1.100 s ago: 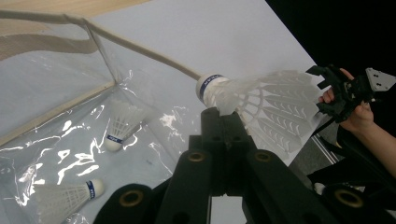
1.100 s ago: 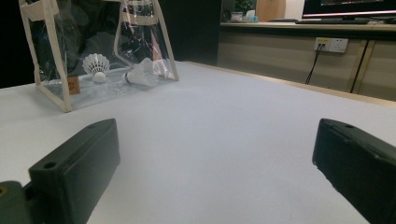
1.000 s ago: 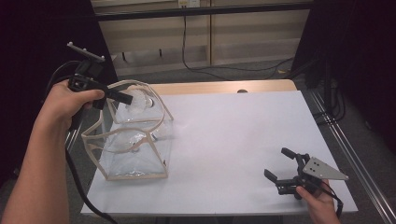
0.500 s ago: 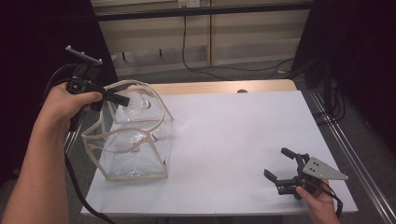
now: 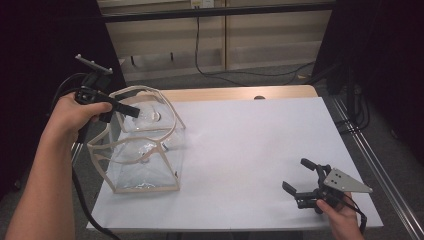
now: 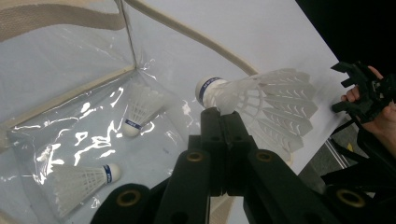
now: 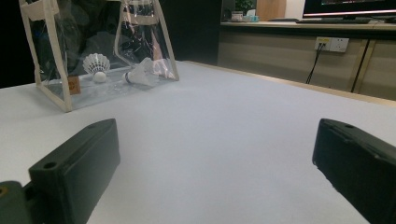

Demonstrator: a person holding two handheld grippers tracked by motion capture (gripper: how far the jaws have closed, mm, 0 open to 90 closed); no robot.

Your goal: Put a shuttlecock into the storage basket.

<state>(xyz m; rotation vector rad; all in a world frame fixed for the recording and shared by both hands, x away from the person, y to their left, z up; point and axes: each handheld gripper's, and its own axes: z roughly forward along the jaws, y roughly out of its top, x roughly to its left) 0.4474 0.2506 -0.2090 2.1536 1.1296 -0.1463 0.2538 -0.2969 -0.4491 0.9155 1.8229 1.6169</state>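
At the left of the high view, the left gripper (image 5: 131, 109) is held above the open mouth of a clear plastic bag (image 5: 125, 165) with cream trim, which stands on the white table (image 5: 250, 150) near its left edge. Its jaws are pressed together on a white shuttlecock (image 6: 261, 100), pinching the feather skirt close behind the cork. In the left gripper view the shuttlecock lies roughly level across the jaw tips, with its blue-banded cork toward the bag's inside and its feathers spreading out over the cream rim. Below it, on the bag's floor, lie two more shuttlecocks: one (image 6: 140, 112) near the far corner and another (image 6: 77, 182) nearer the camera. The left hand (image 5: 75, 112) grips the tool from behind, with the forearm rising from the lower left of the high view and the gripper angled toward the bag.

Well apart, near the table's front right corner, the right gripper (image 5: 299, 177) sits low over the table in the right hand (image 5: 342, 212). Its jaws stand wide apart with nothing between them, pointing across the bare tabletop toward the bag.
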